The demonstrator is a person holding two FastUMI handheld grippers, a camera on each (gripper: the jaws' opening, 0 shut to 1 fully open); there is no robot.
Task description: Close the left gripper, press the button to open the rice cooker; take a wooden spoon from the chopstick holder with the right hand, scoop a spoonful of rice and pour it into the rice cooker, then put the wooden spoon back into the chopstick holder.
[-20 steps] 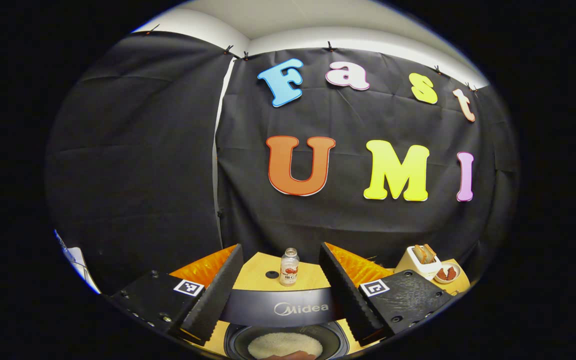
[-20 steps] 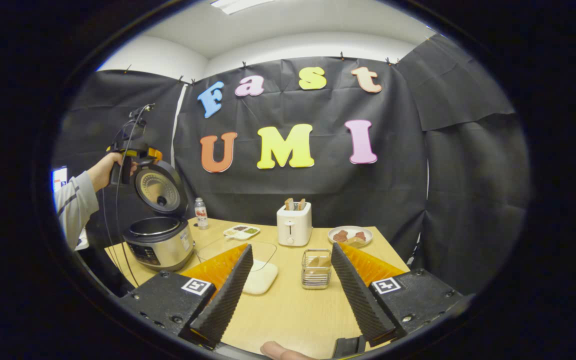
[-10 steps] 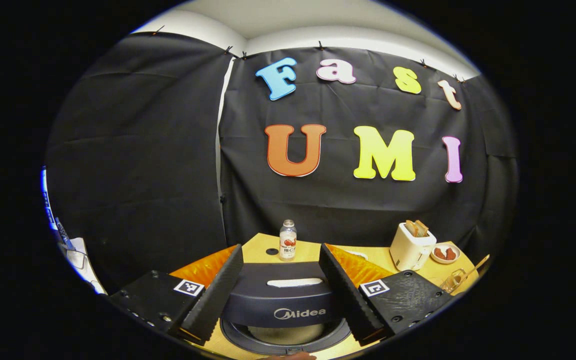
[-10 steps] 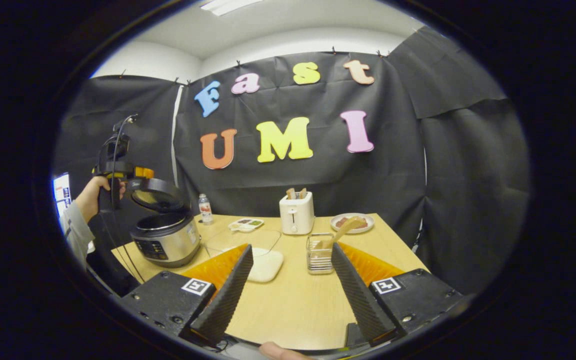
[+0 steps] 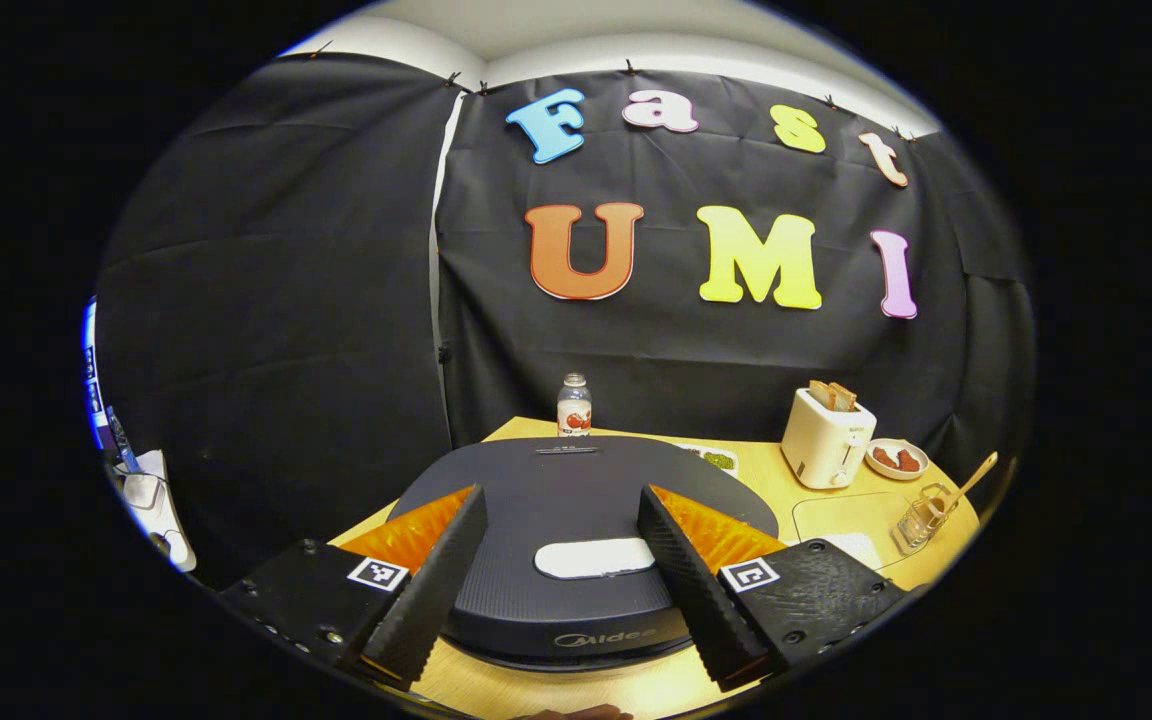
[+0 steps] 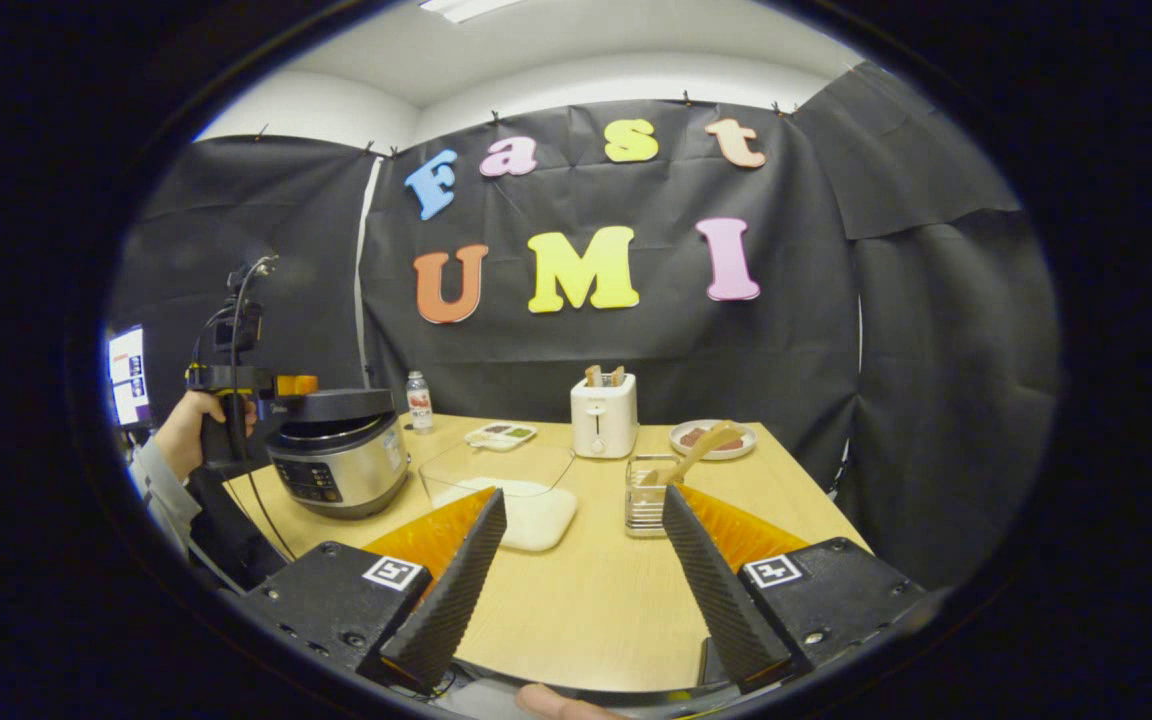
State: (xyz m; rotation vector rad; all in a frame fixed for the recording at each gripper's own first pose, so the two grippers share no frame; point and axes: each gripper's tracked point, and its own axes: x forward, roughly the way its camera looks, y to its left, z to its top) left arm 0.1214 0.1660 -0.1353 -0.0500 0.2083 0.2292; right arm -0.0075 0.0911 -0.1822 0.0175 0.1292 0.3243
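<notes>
The rice cooker [image 6: 336, 465] stands at the table's left end with its dark lid [image 5: 576, 590] down. My left gripper [image 5: 561, 495] is open, its fingers spread over the lid on either side of the white button [image 5: 596, 557]. In the right gripper view a hand holds that left gripper [image 6: 296, 386] at the lid's near edge. My right gripper [image 6: 584, 495] is open and holds nothing, low over the table's front. The wire chopstick holder [image 6: 648, 495] stands just beyond it, with the wooden spoon [image 6: 696, 452] leaning out to the right. A clear container of rice [image 6: 511, 490] sits between cooker and holder.
A white toaster [image 6: 604, 415] with bread, a plate of food [image 6: 711, 438], a small sauce tray [image 6: 501, 434] and a bottle [image 6: 419, 400] line the table's back edge. The person's sleeve [image 6: 151, 480] is left of the cooker. Bare wood lies in front of my right gripper.
The cooker lid swung down from upright to flat, and my left gripper came down with it. The wooden spoon now leans in the holder. My right gripper stayed open and shifted little.
</notes>
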